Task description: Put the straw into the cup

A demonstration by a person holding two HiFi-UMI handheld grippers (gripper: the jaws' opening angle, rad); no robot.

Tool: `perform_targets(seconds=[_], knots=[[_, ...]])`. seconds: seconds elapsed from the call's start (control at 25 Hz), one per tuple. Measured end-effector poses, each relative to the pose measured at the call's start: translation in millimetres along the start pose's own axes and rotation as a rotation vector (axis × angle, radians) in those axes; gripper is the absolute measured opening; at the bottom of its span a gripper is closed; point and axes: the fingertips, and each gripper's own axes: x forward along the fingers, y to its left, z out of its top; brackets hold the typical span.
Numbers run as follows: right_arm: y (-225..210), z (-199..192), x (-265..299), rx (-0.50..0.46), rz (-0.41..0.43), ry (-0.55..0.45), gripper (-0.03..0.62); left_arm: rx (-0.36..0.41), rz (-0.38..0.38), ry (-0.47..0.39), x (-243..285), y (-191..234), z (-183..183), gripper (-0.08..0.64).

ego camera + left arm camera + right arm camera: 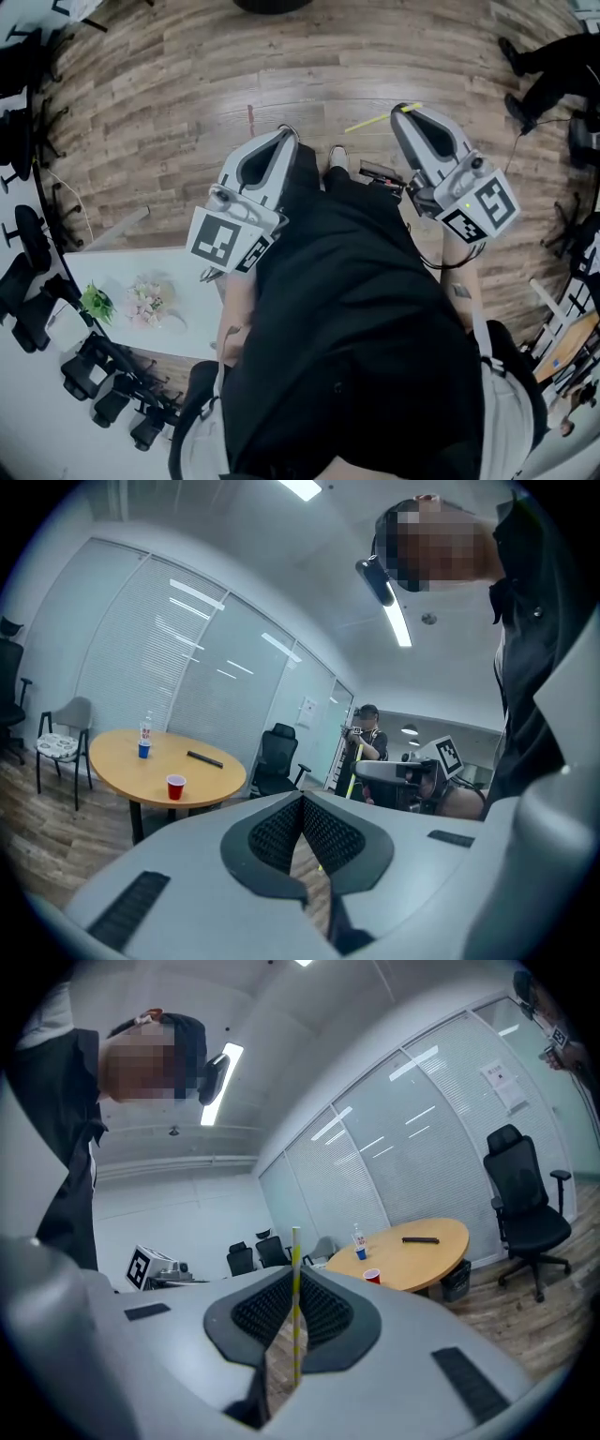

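**Straw clamped in the right gripper, well apart from the round table**

The right gripper [293, 1277] is closed on a thin yellowish straw [296, 1321]. The straw is pinched between the ribbed pads and stands upright along them, with its upper end projecting past the jaw tips. The left gripper [302, 801] is closed on nothing. Its pad tips are pressed together, and only floor is seen through the narrow gap beneath them. In the head view both grippers are held out in front of the person's dark clothing, over the wooden floor [187, 103].

A round table [112, 766] with a wooden top is seen in both gripper views. The straw and both grippers are kept well apart from it. A red cup [175, 786] stands upright on the round table, near the edge that faces the grippers. A blue cup [143, 750] stands farther back on the round table, with a clear bottle [146, 726] just beside it. A dark flat object [204, 758] lies on the round table, apart from both cups. A black office chair [277, 752] is placed near one side of the round table, and a grey chair [64, 733] stands near the other side.
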Motion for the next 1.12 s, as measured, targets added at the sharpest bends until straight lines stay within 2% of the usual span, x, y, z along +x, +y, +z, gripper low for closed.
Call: perform_targets(seconds=[0.24, 0.76, 1.12], knots=[[-5.1, 21.7, 39.9, -0.006, -0.03, -0.031, 0.035, 0.017, -0.034, -0.028, 13.4, 38.5, 29.4, 0.011], [-10.8, 33.4, 123.3, -0.016, -0.116, -0.034, 0.035, 0.009, -0.051, -0.011, 6.3, 132.6, 46.6, 0.011], [-4.3, 41.6, 155.8, -0.058, -0.159, -0.01, 0.035, 0.006, -0.057, -0.007, -5.2, 172.0, 51.4, 0.011]])
